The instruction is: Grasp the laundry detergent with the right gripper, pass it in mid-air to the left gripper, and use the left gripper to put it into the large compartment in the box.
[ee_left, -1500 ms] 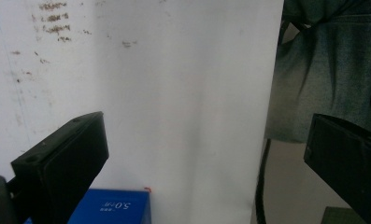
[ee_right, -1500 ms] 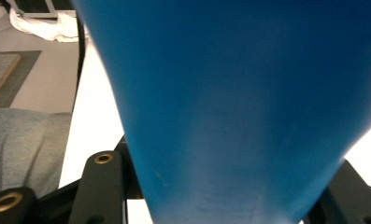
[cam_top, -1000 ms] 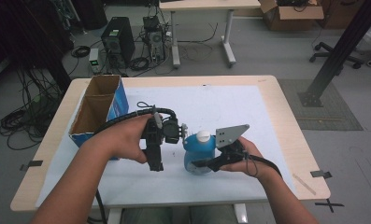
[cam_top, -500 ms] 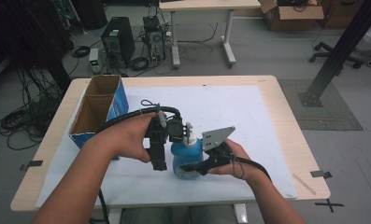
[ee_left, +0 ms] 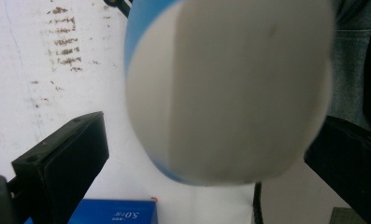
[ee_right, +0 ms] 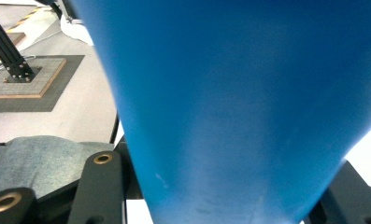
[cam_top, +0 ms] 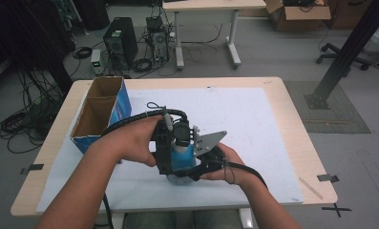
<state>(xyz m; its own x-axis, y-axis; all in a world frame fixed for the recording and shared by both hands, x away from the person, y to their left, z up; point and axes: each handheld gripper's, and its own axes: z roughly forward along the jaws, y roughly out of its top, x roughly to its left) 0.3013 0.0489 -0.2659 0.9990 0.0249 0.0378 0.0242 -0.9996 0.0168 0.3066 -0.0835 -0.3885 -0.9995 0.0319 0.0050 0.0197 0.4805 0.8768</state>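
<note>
In the high view your two hands meet low in the middle of the frame, at the near edge of the white mat [cam_top: 254, 124] that covers the table [cam_top: 292, 102]. Your right gripper [cam_top: 196, 167] comes in from the lower right and has its jaws clamped tight on a blue bottle [cam_top: 182, 157]; in the right gripper view the blue body [ee_right: 248, 107] rises between the two black jaws, which sit against it at the bottom left and bottom right of the frame. The bottle is held off the mat and tilted, with its pale round base pointing down toward your side of the table. In the left gripper view that base [ee_left: 230, 88] is close to the lens and blurred, a whitish oval with a blue rim along its left edge. Your left gripper [cam_top: 170, 143] comes in from the lower left and sits right against the upper part of the bottle. One of its black jaws stands at the lower left of its own view, clear of the base, and the other is a dark shape at the right edge, so the jaws stand apart with nothing pressed between them. A blue cardboard box [cam_top: 99, 114] with its top open stands at the left side of the mat, well apart from both hands.
</note>
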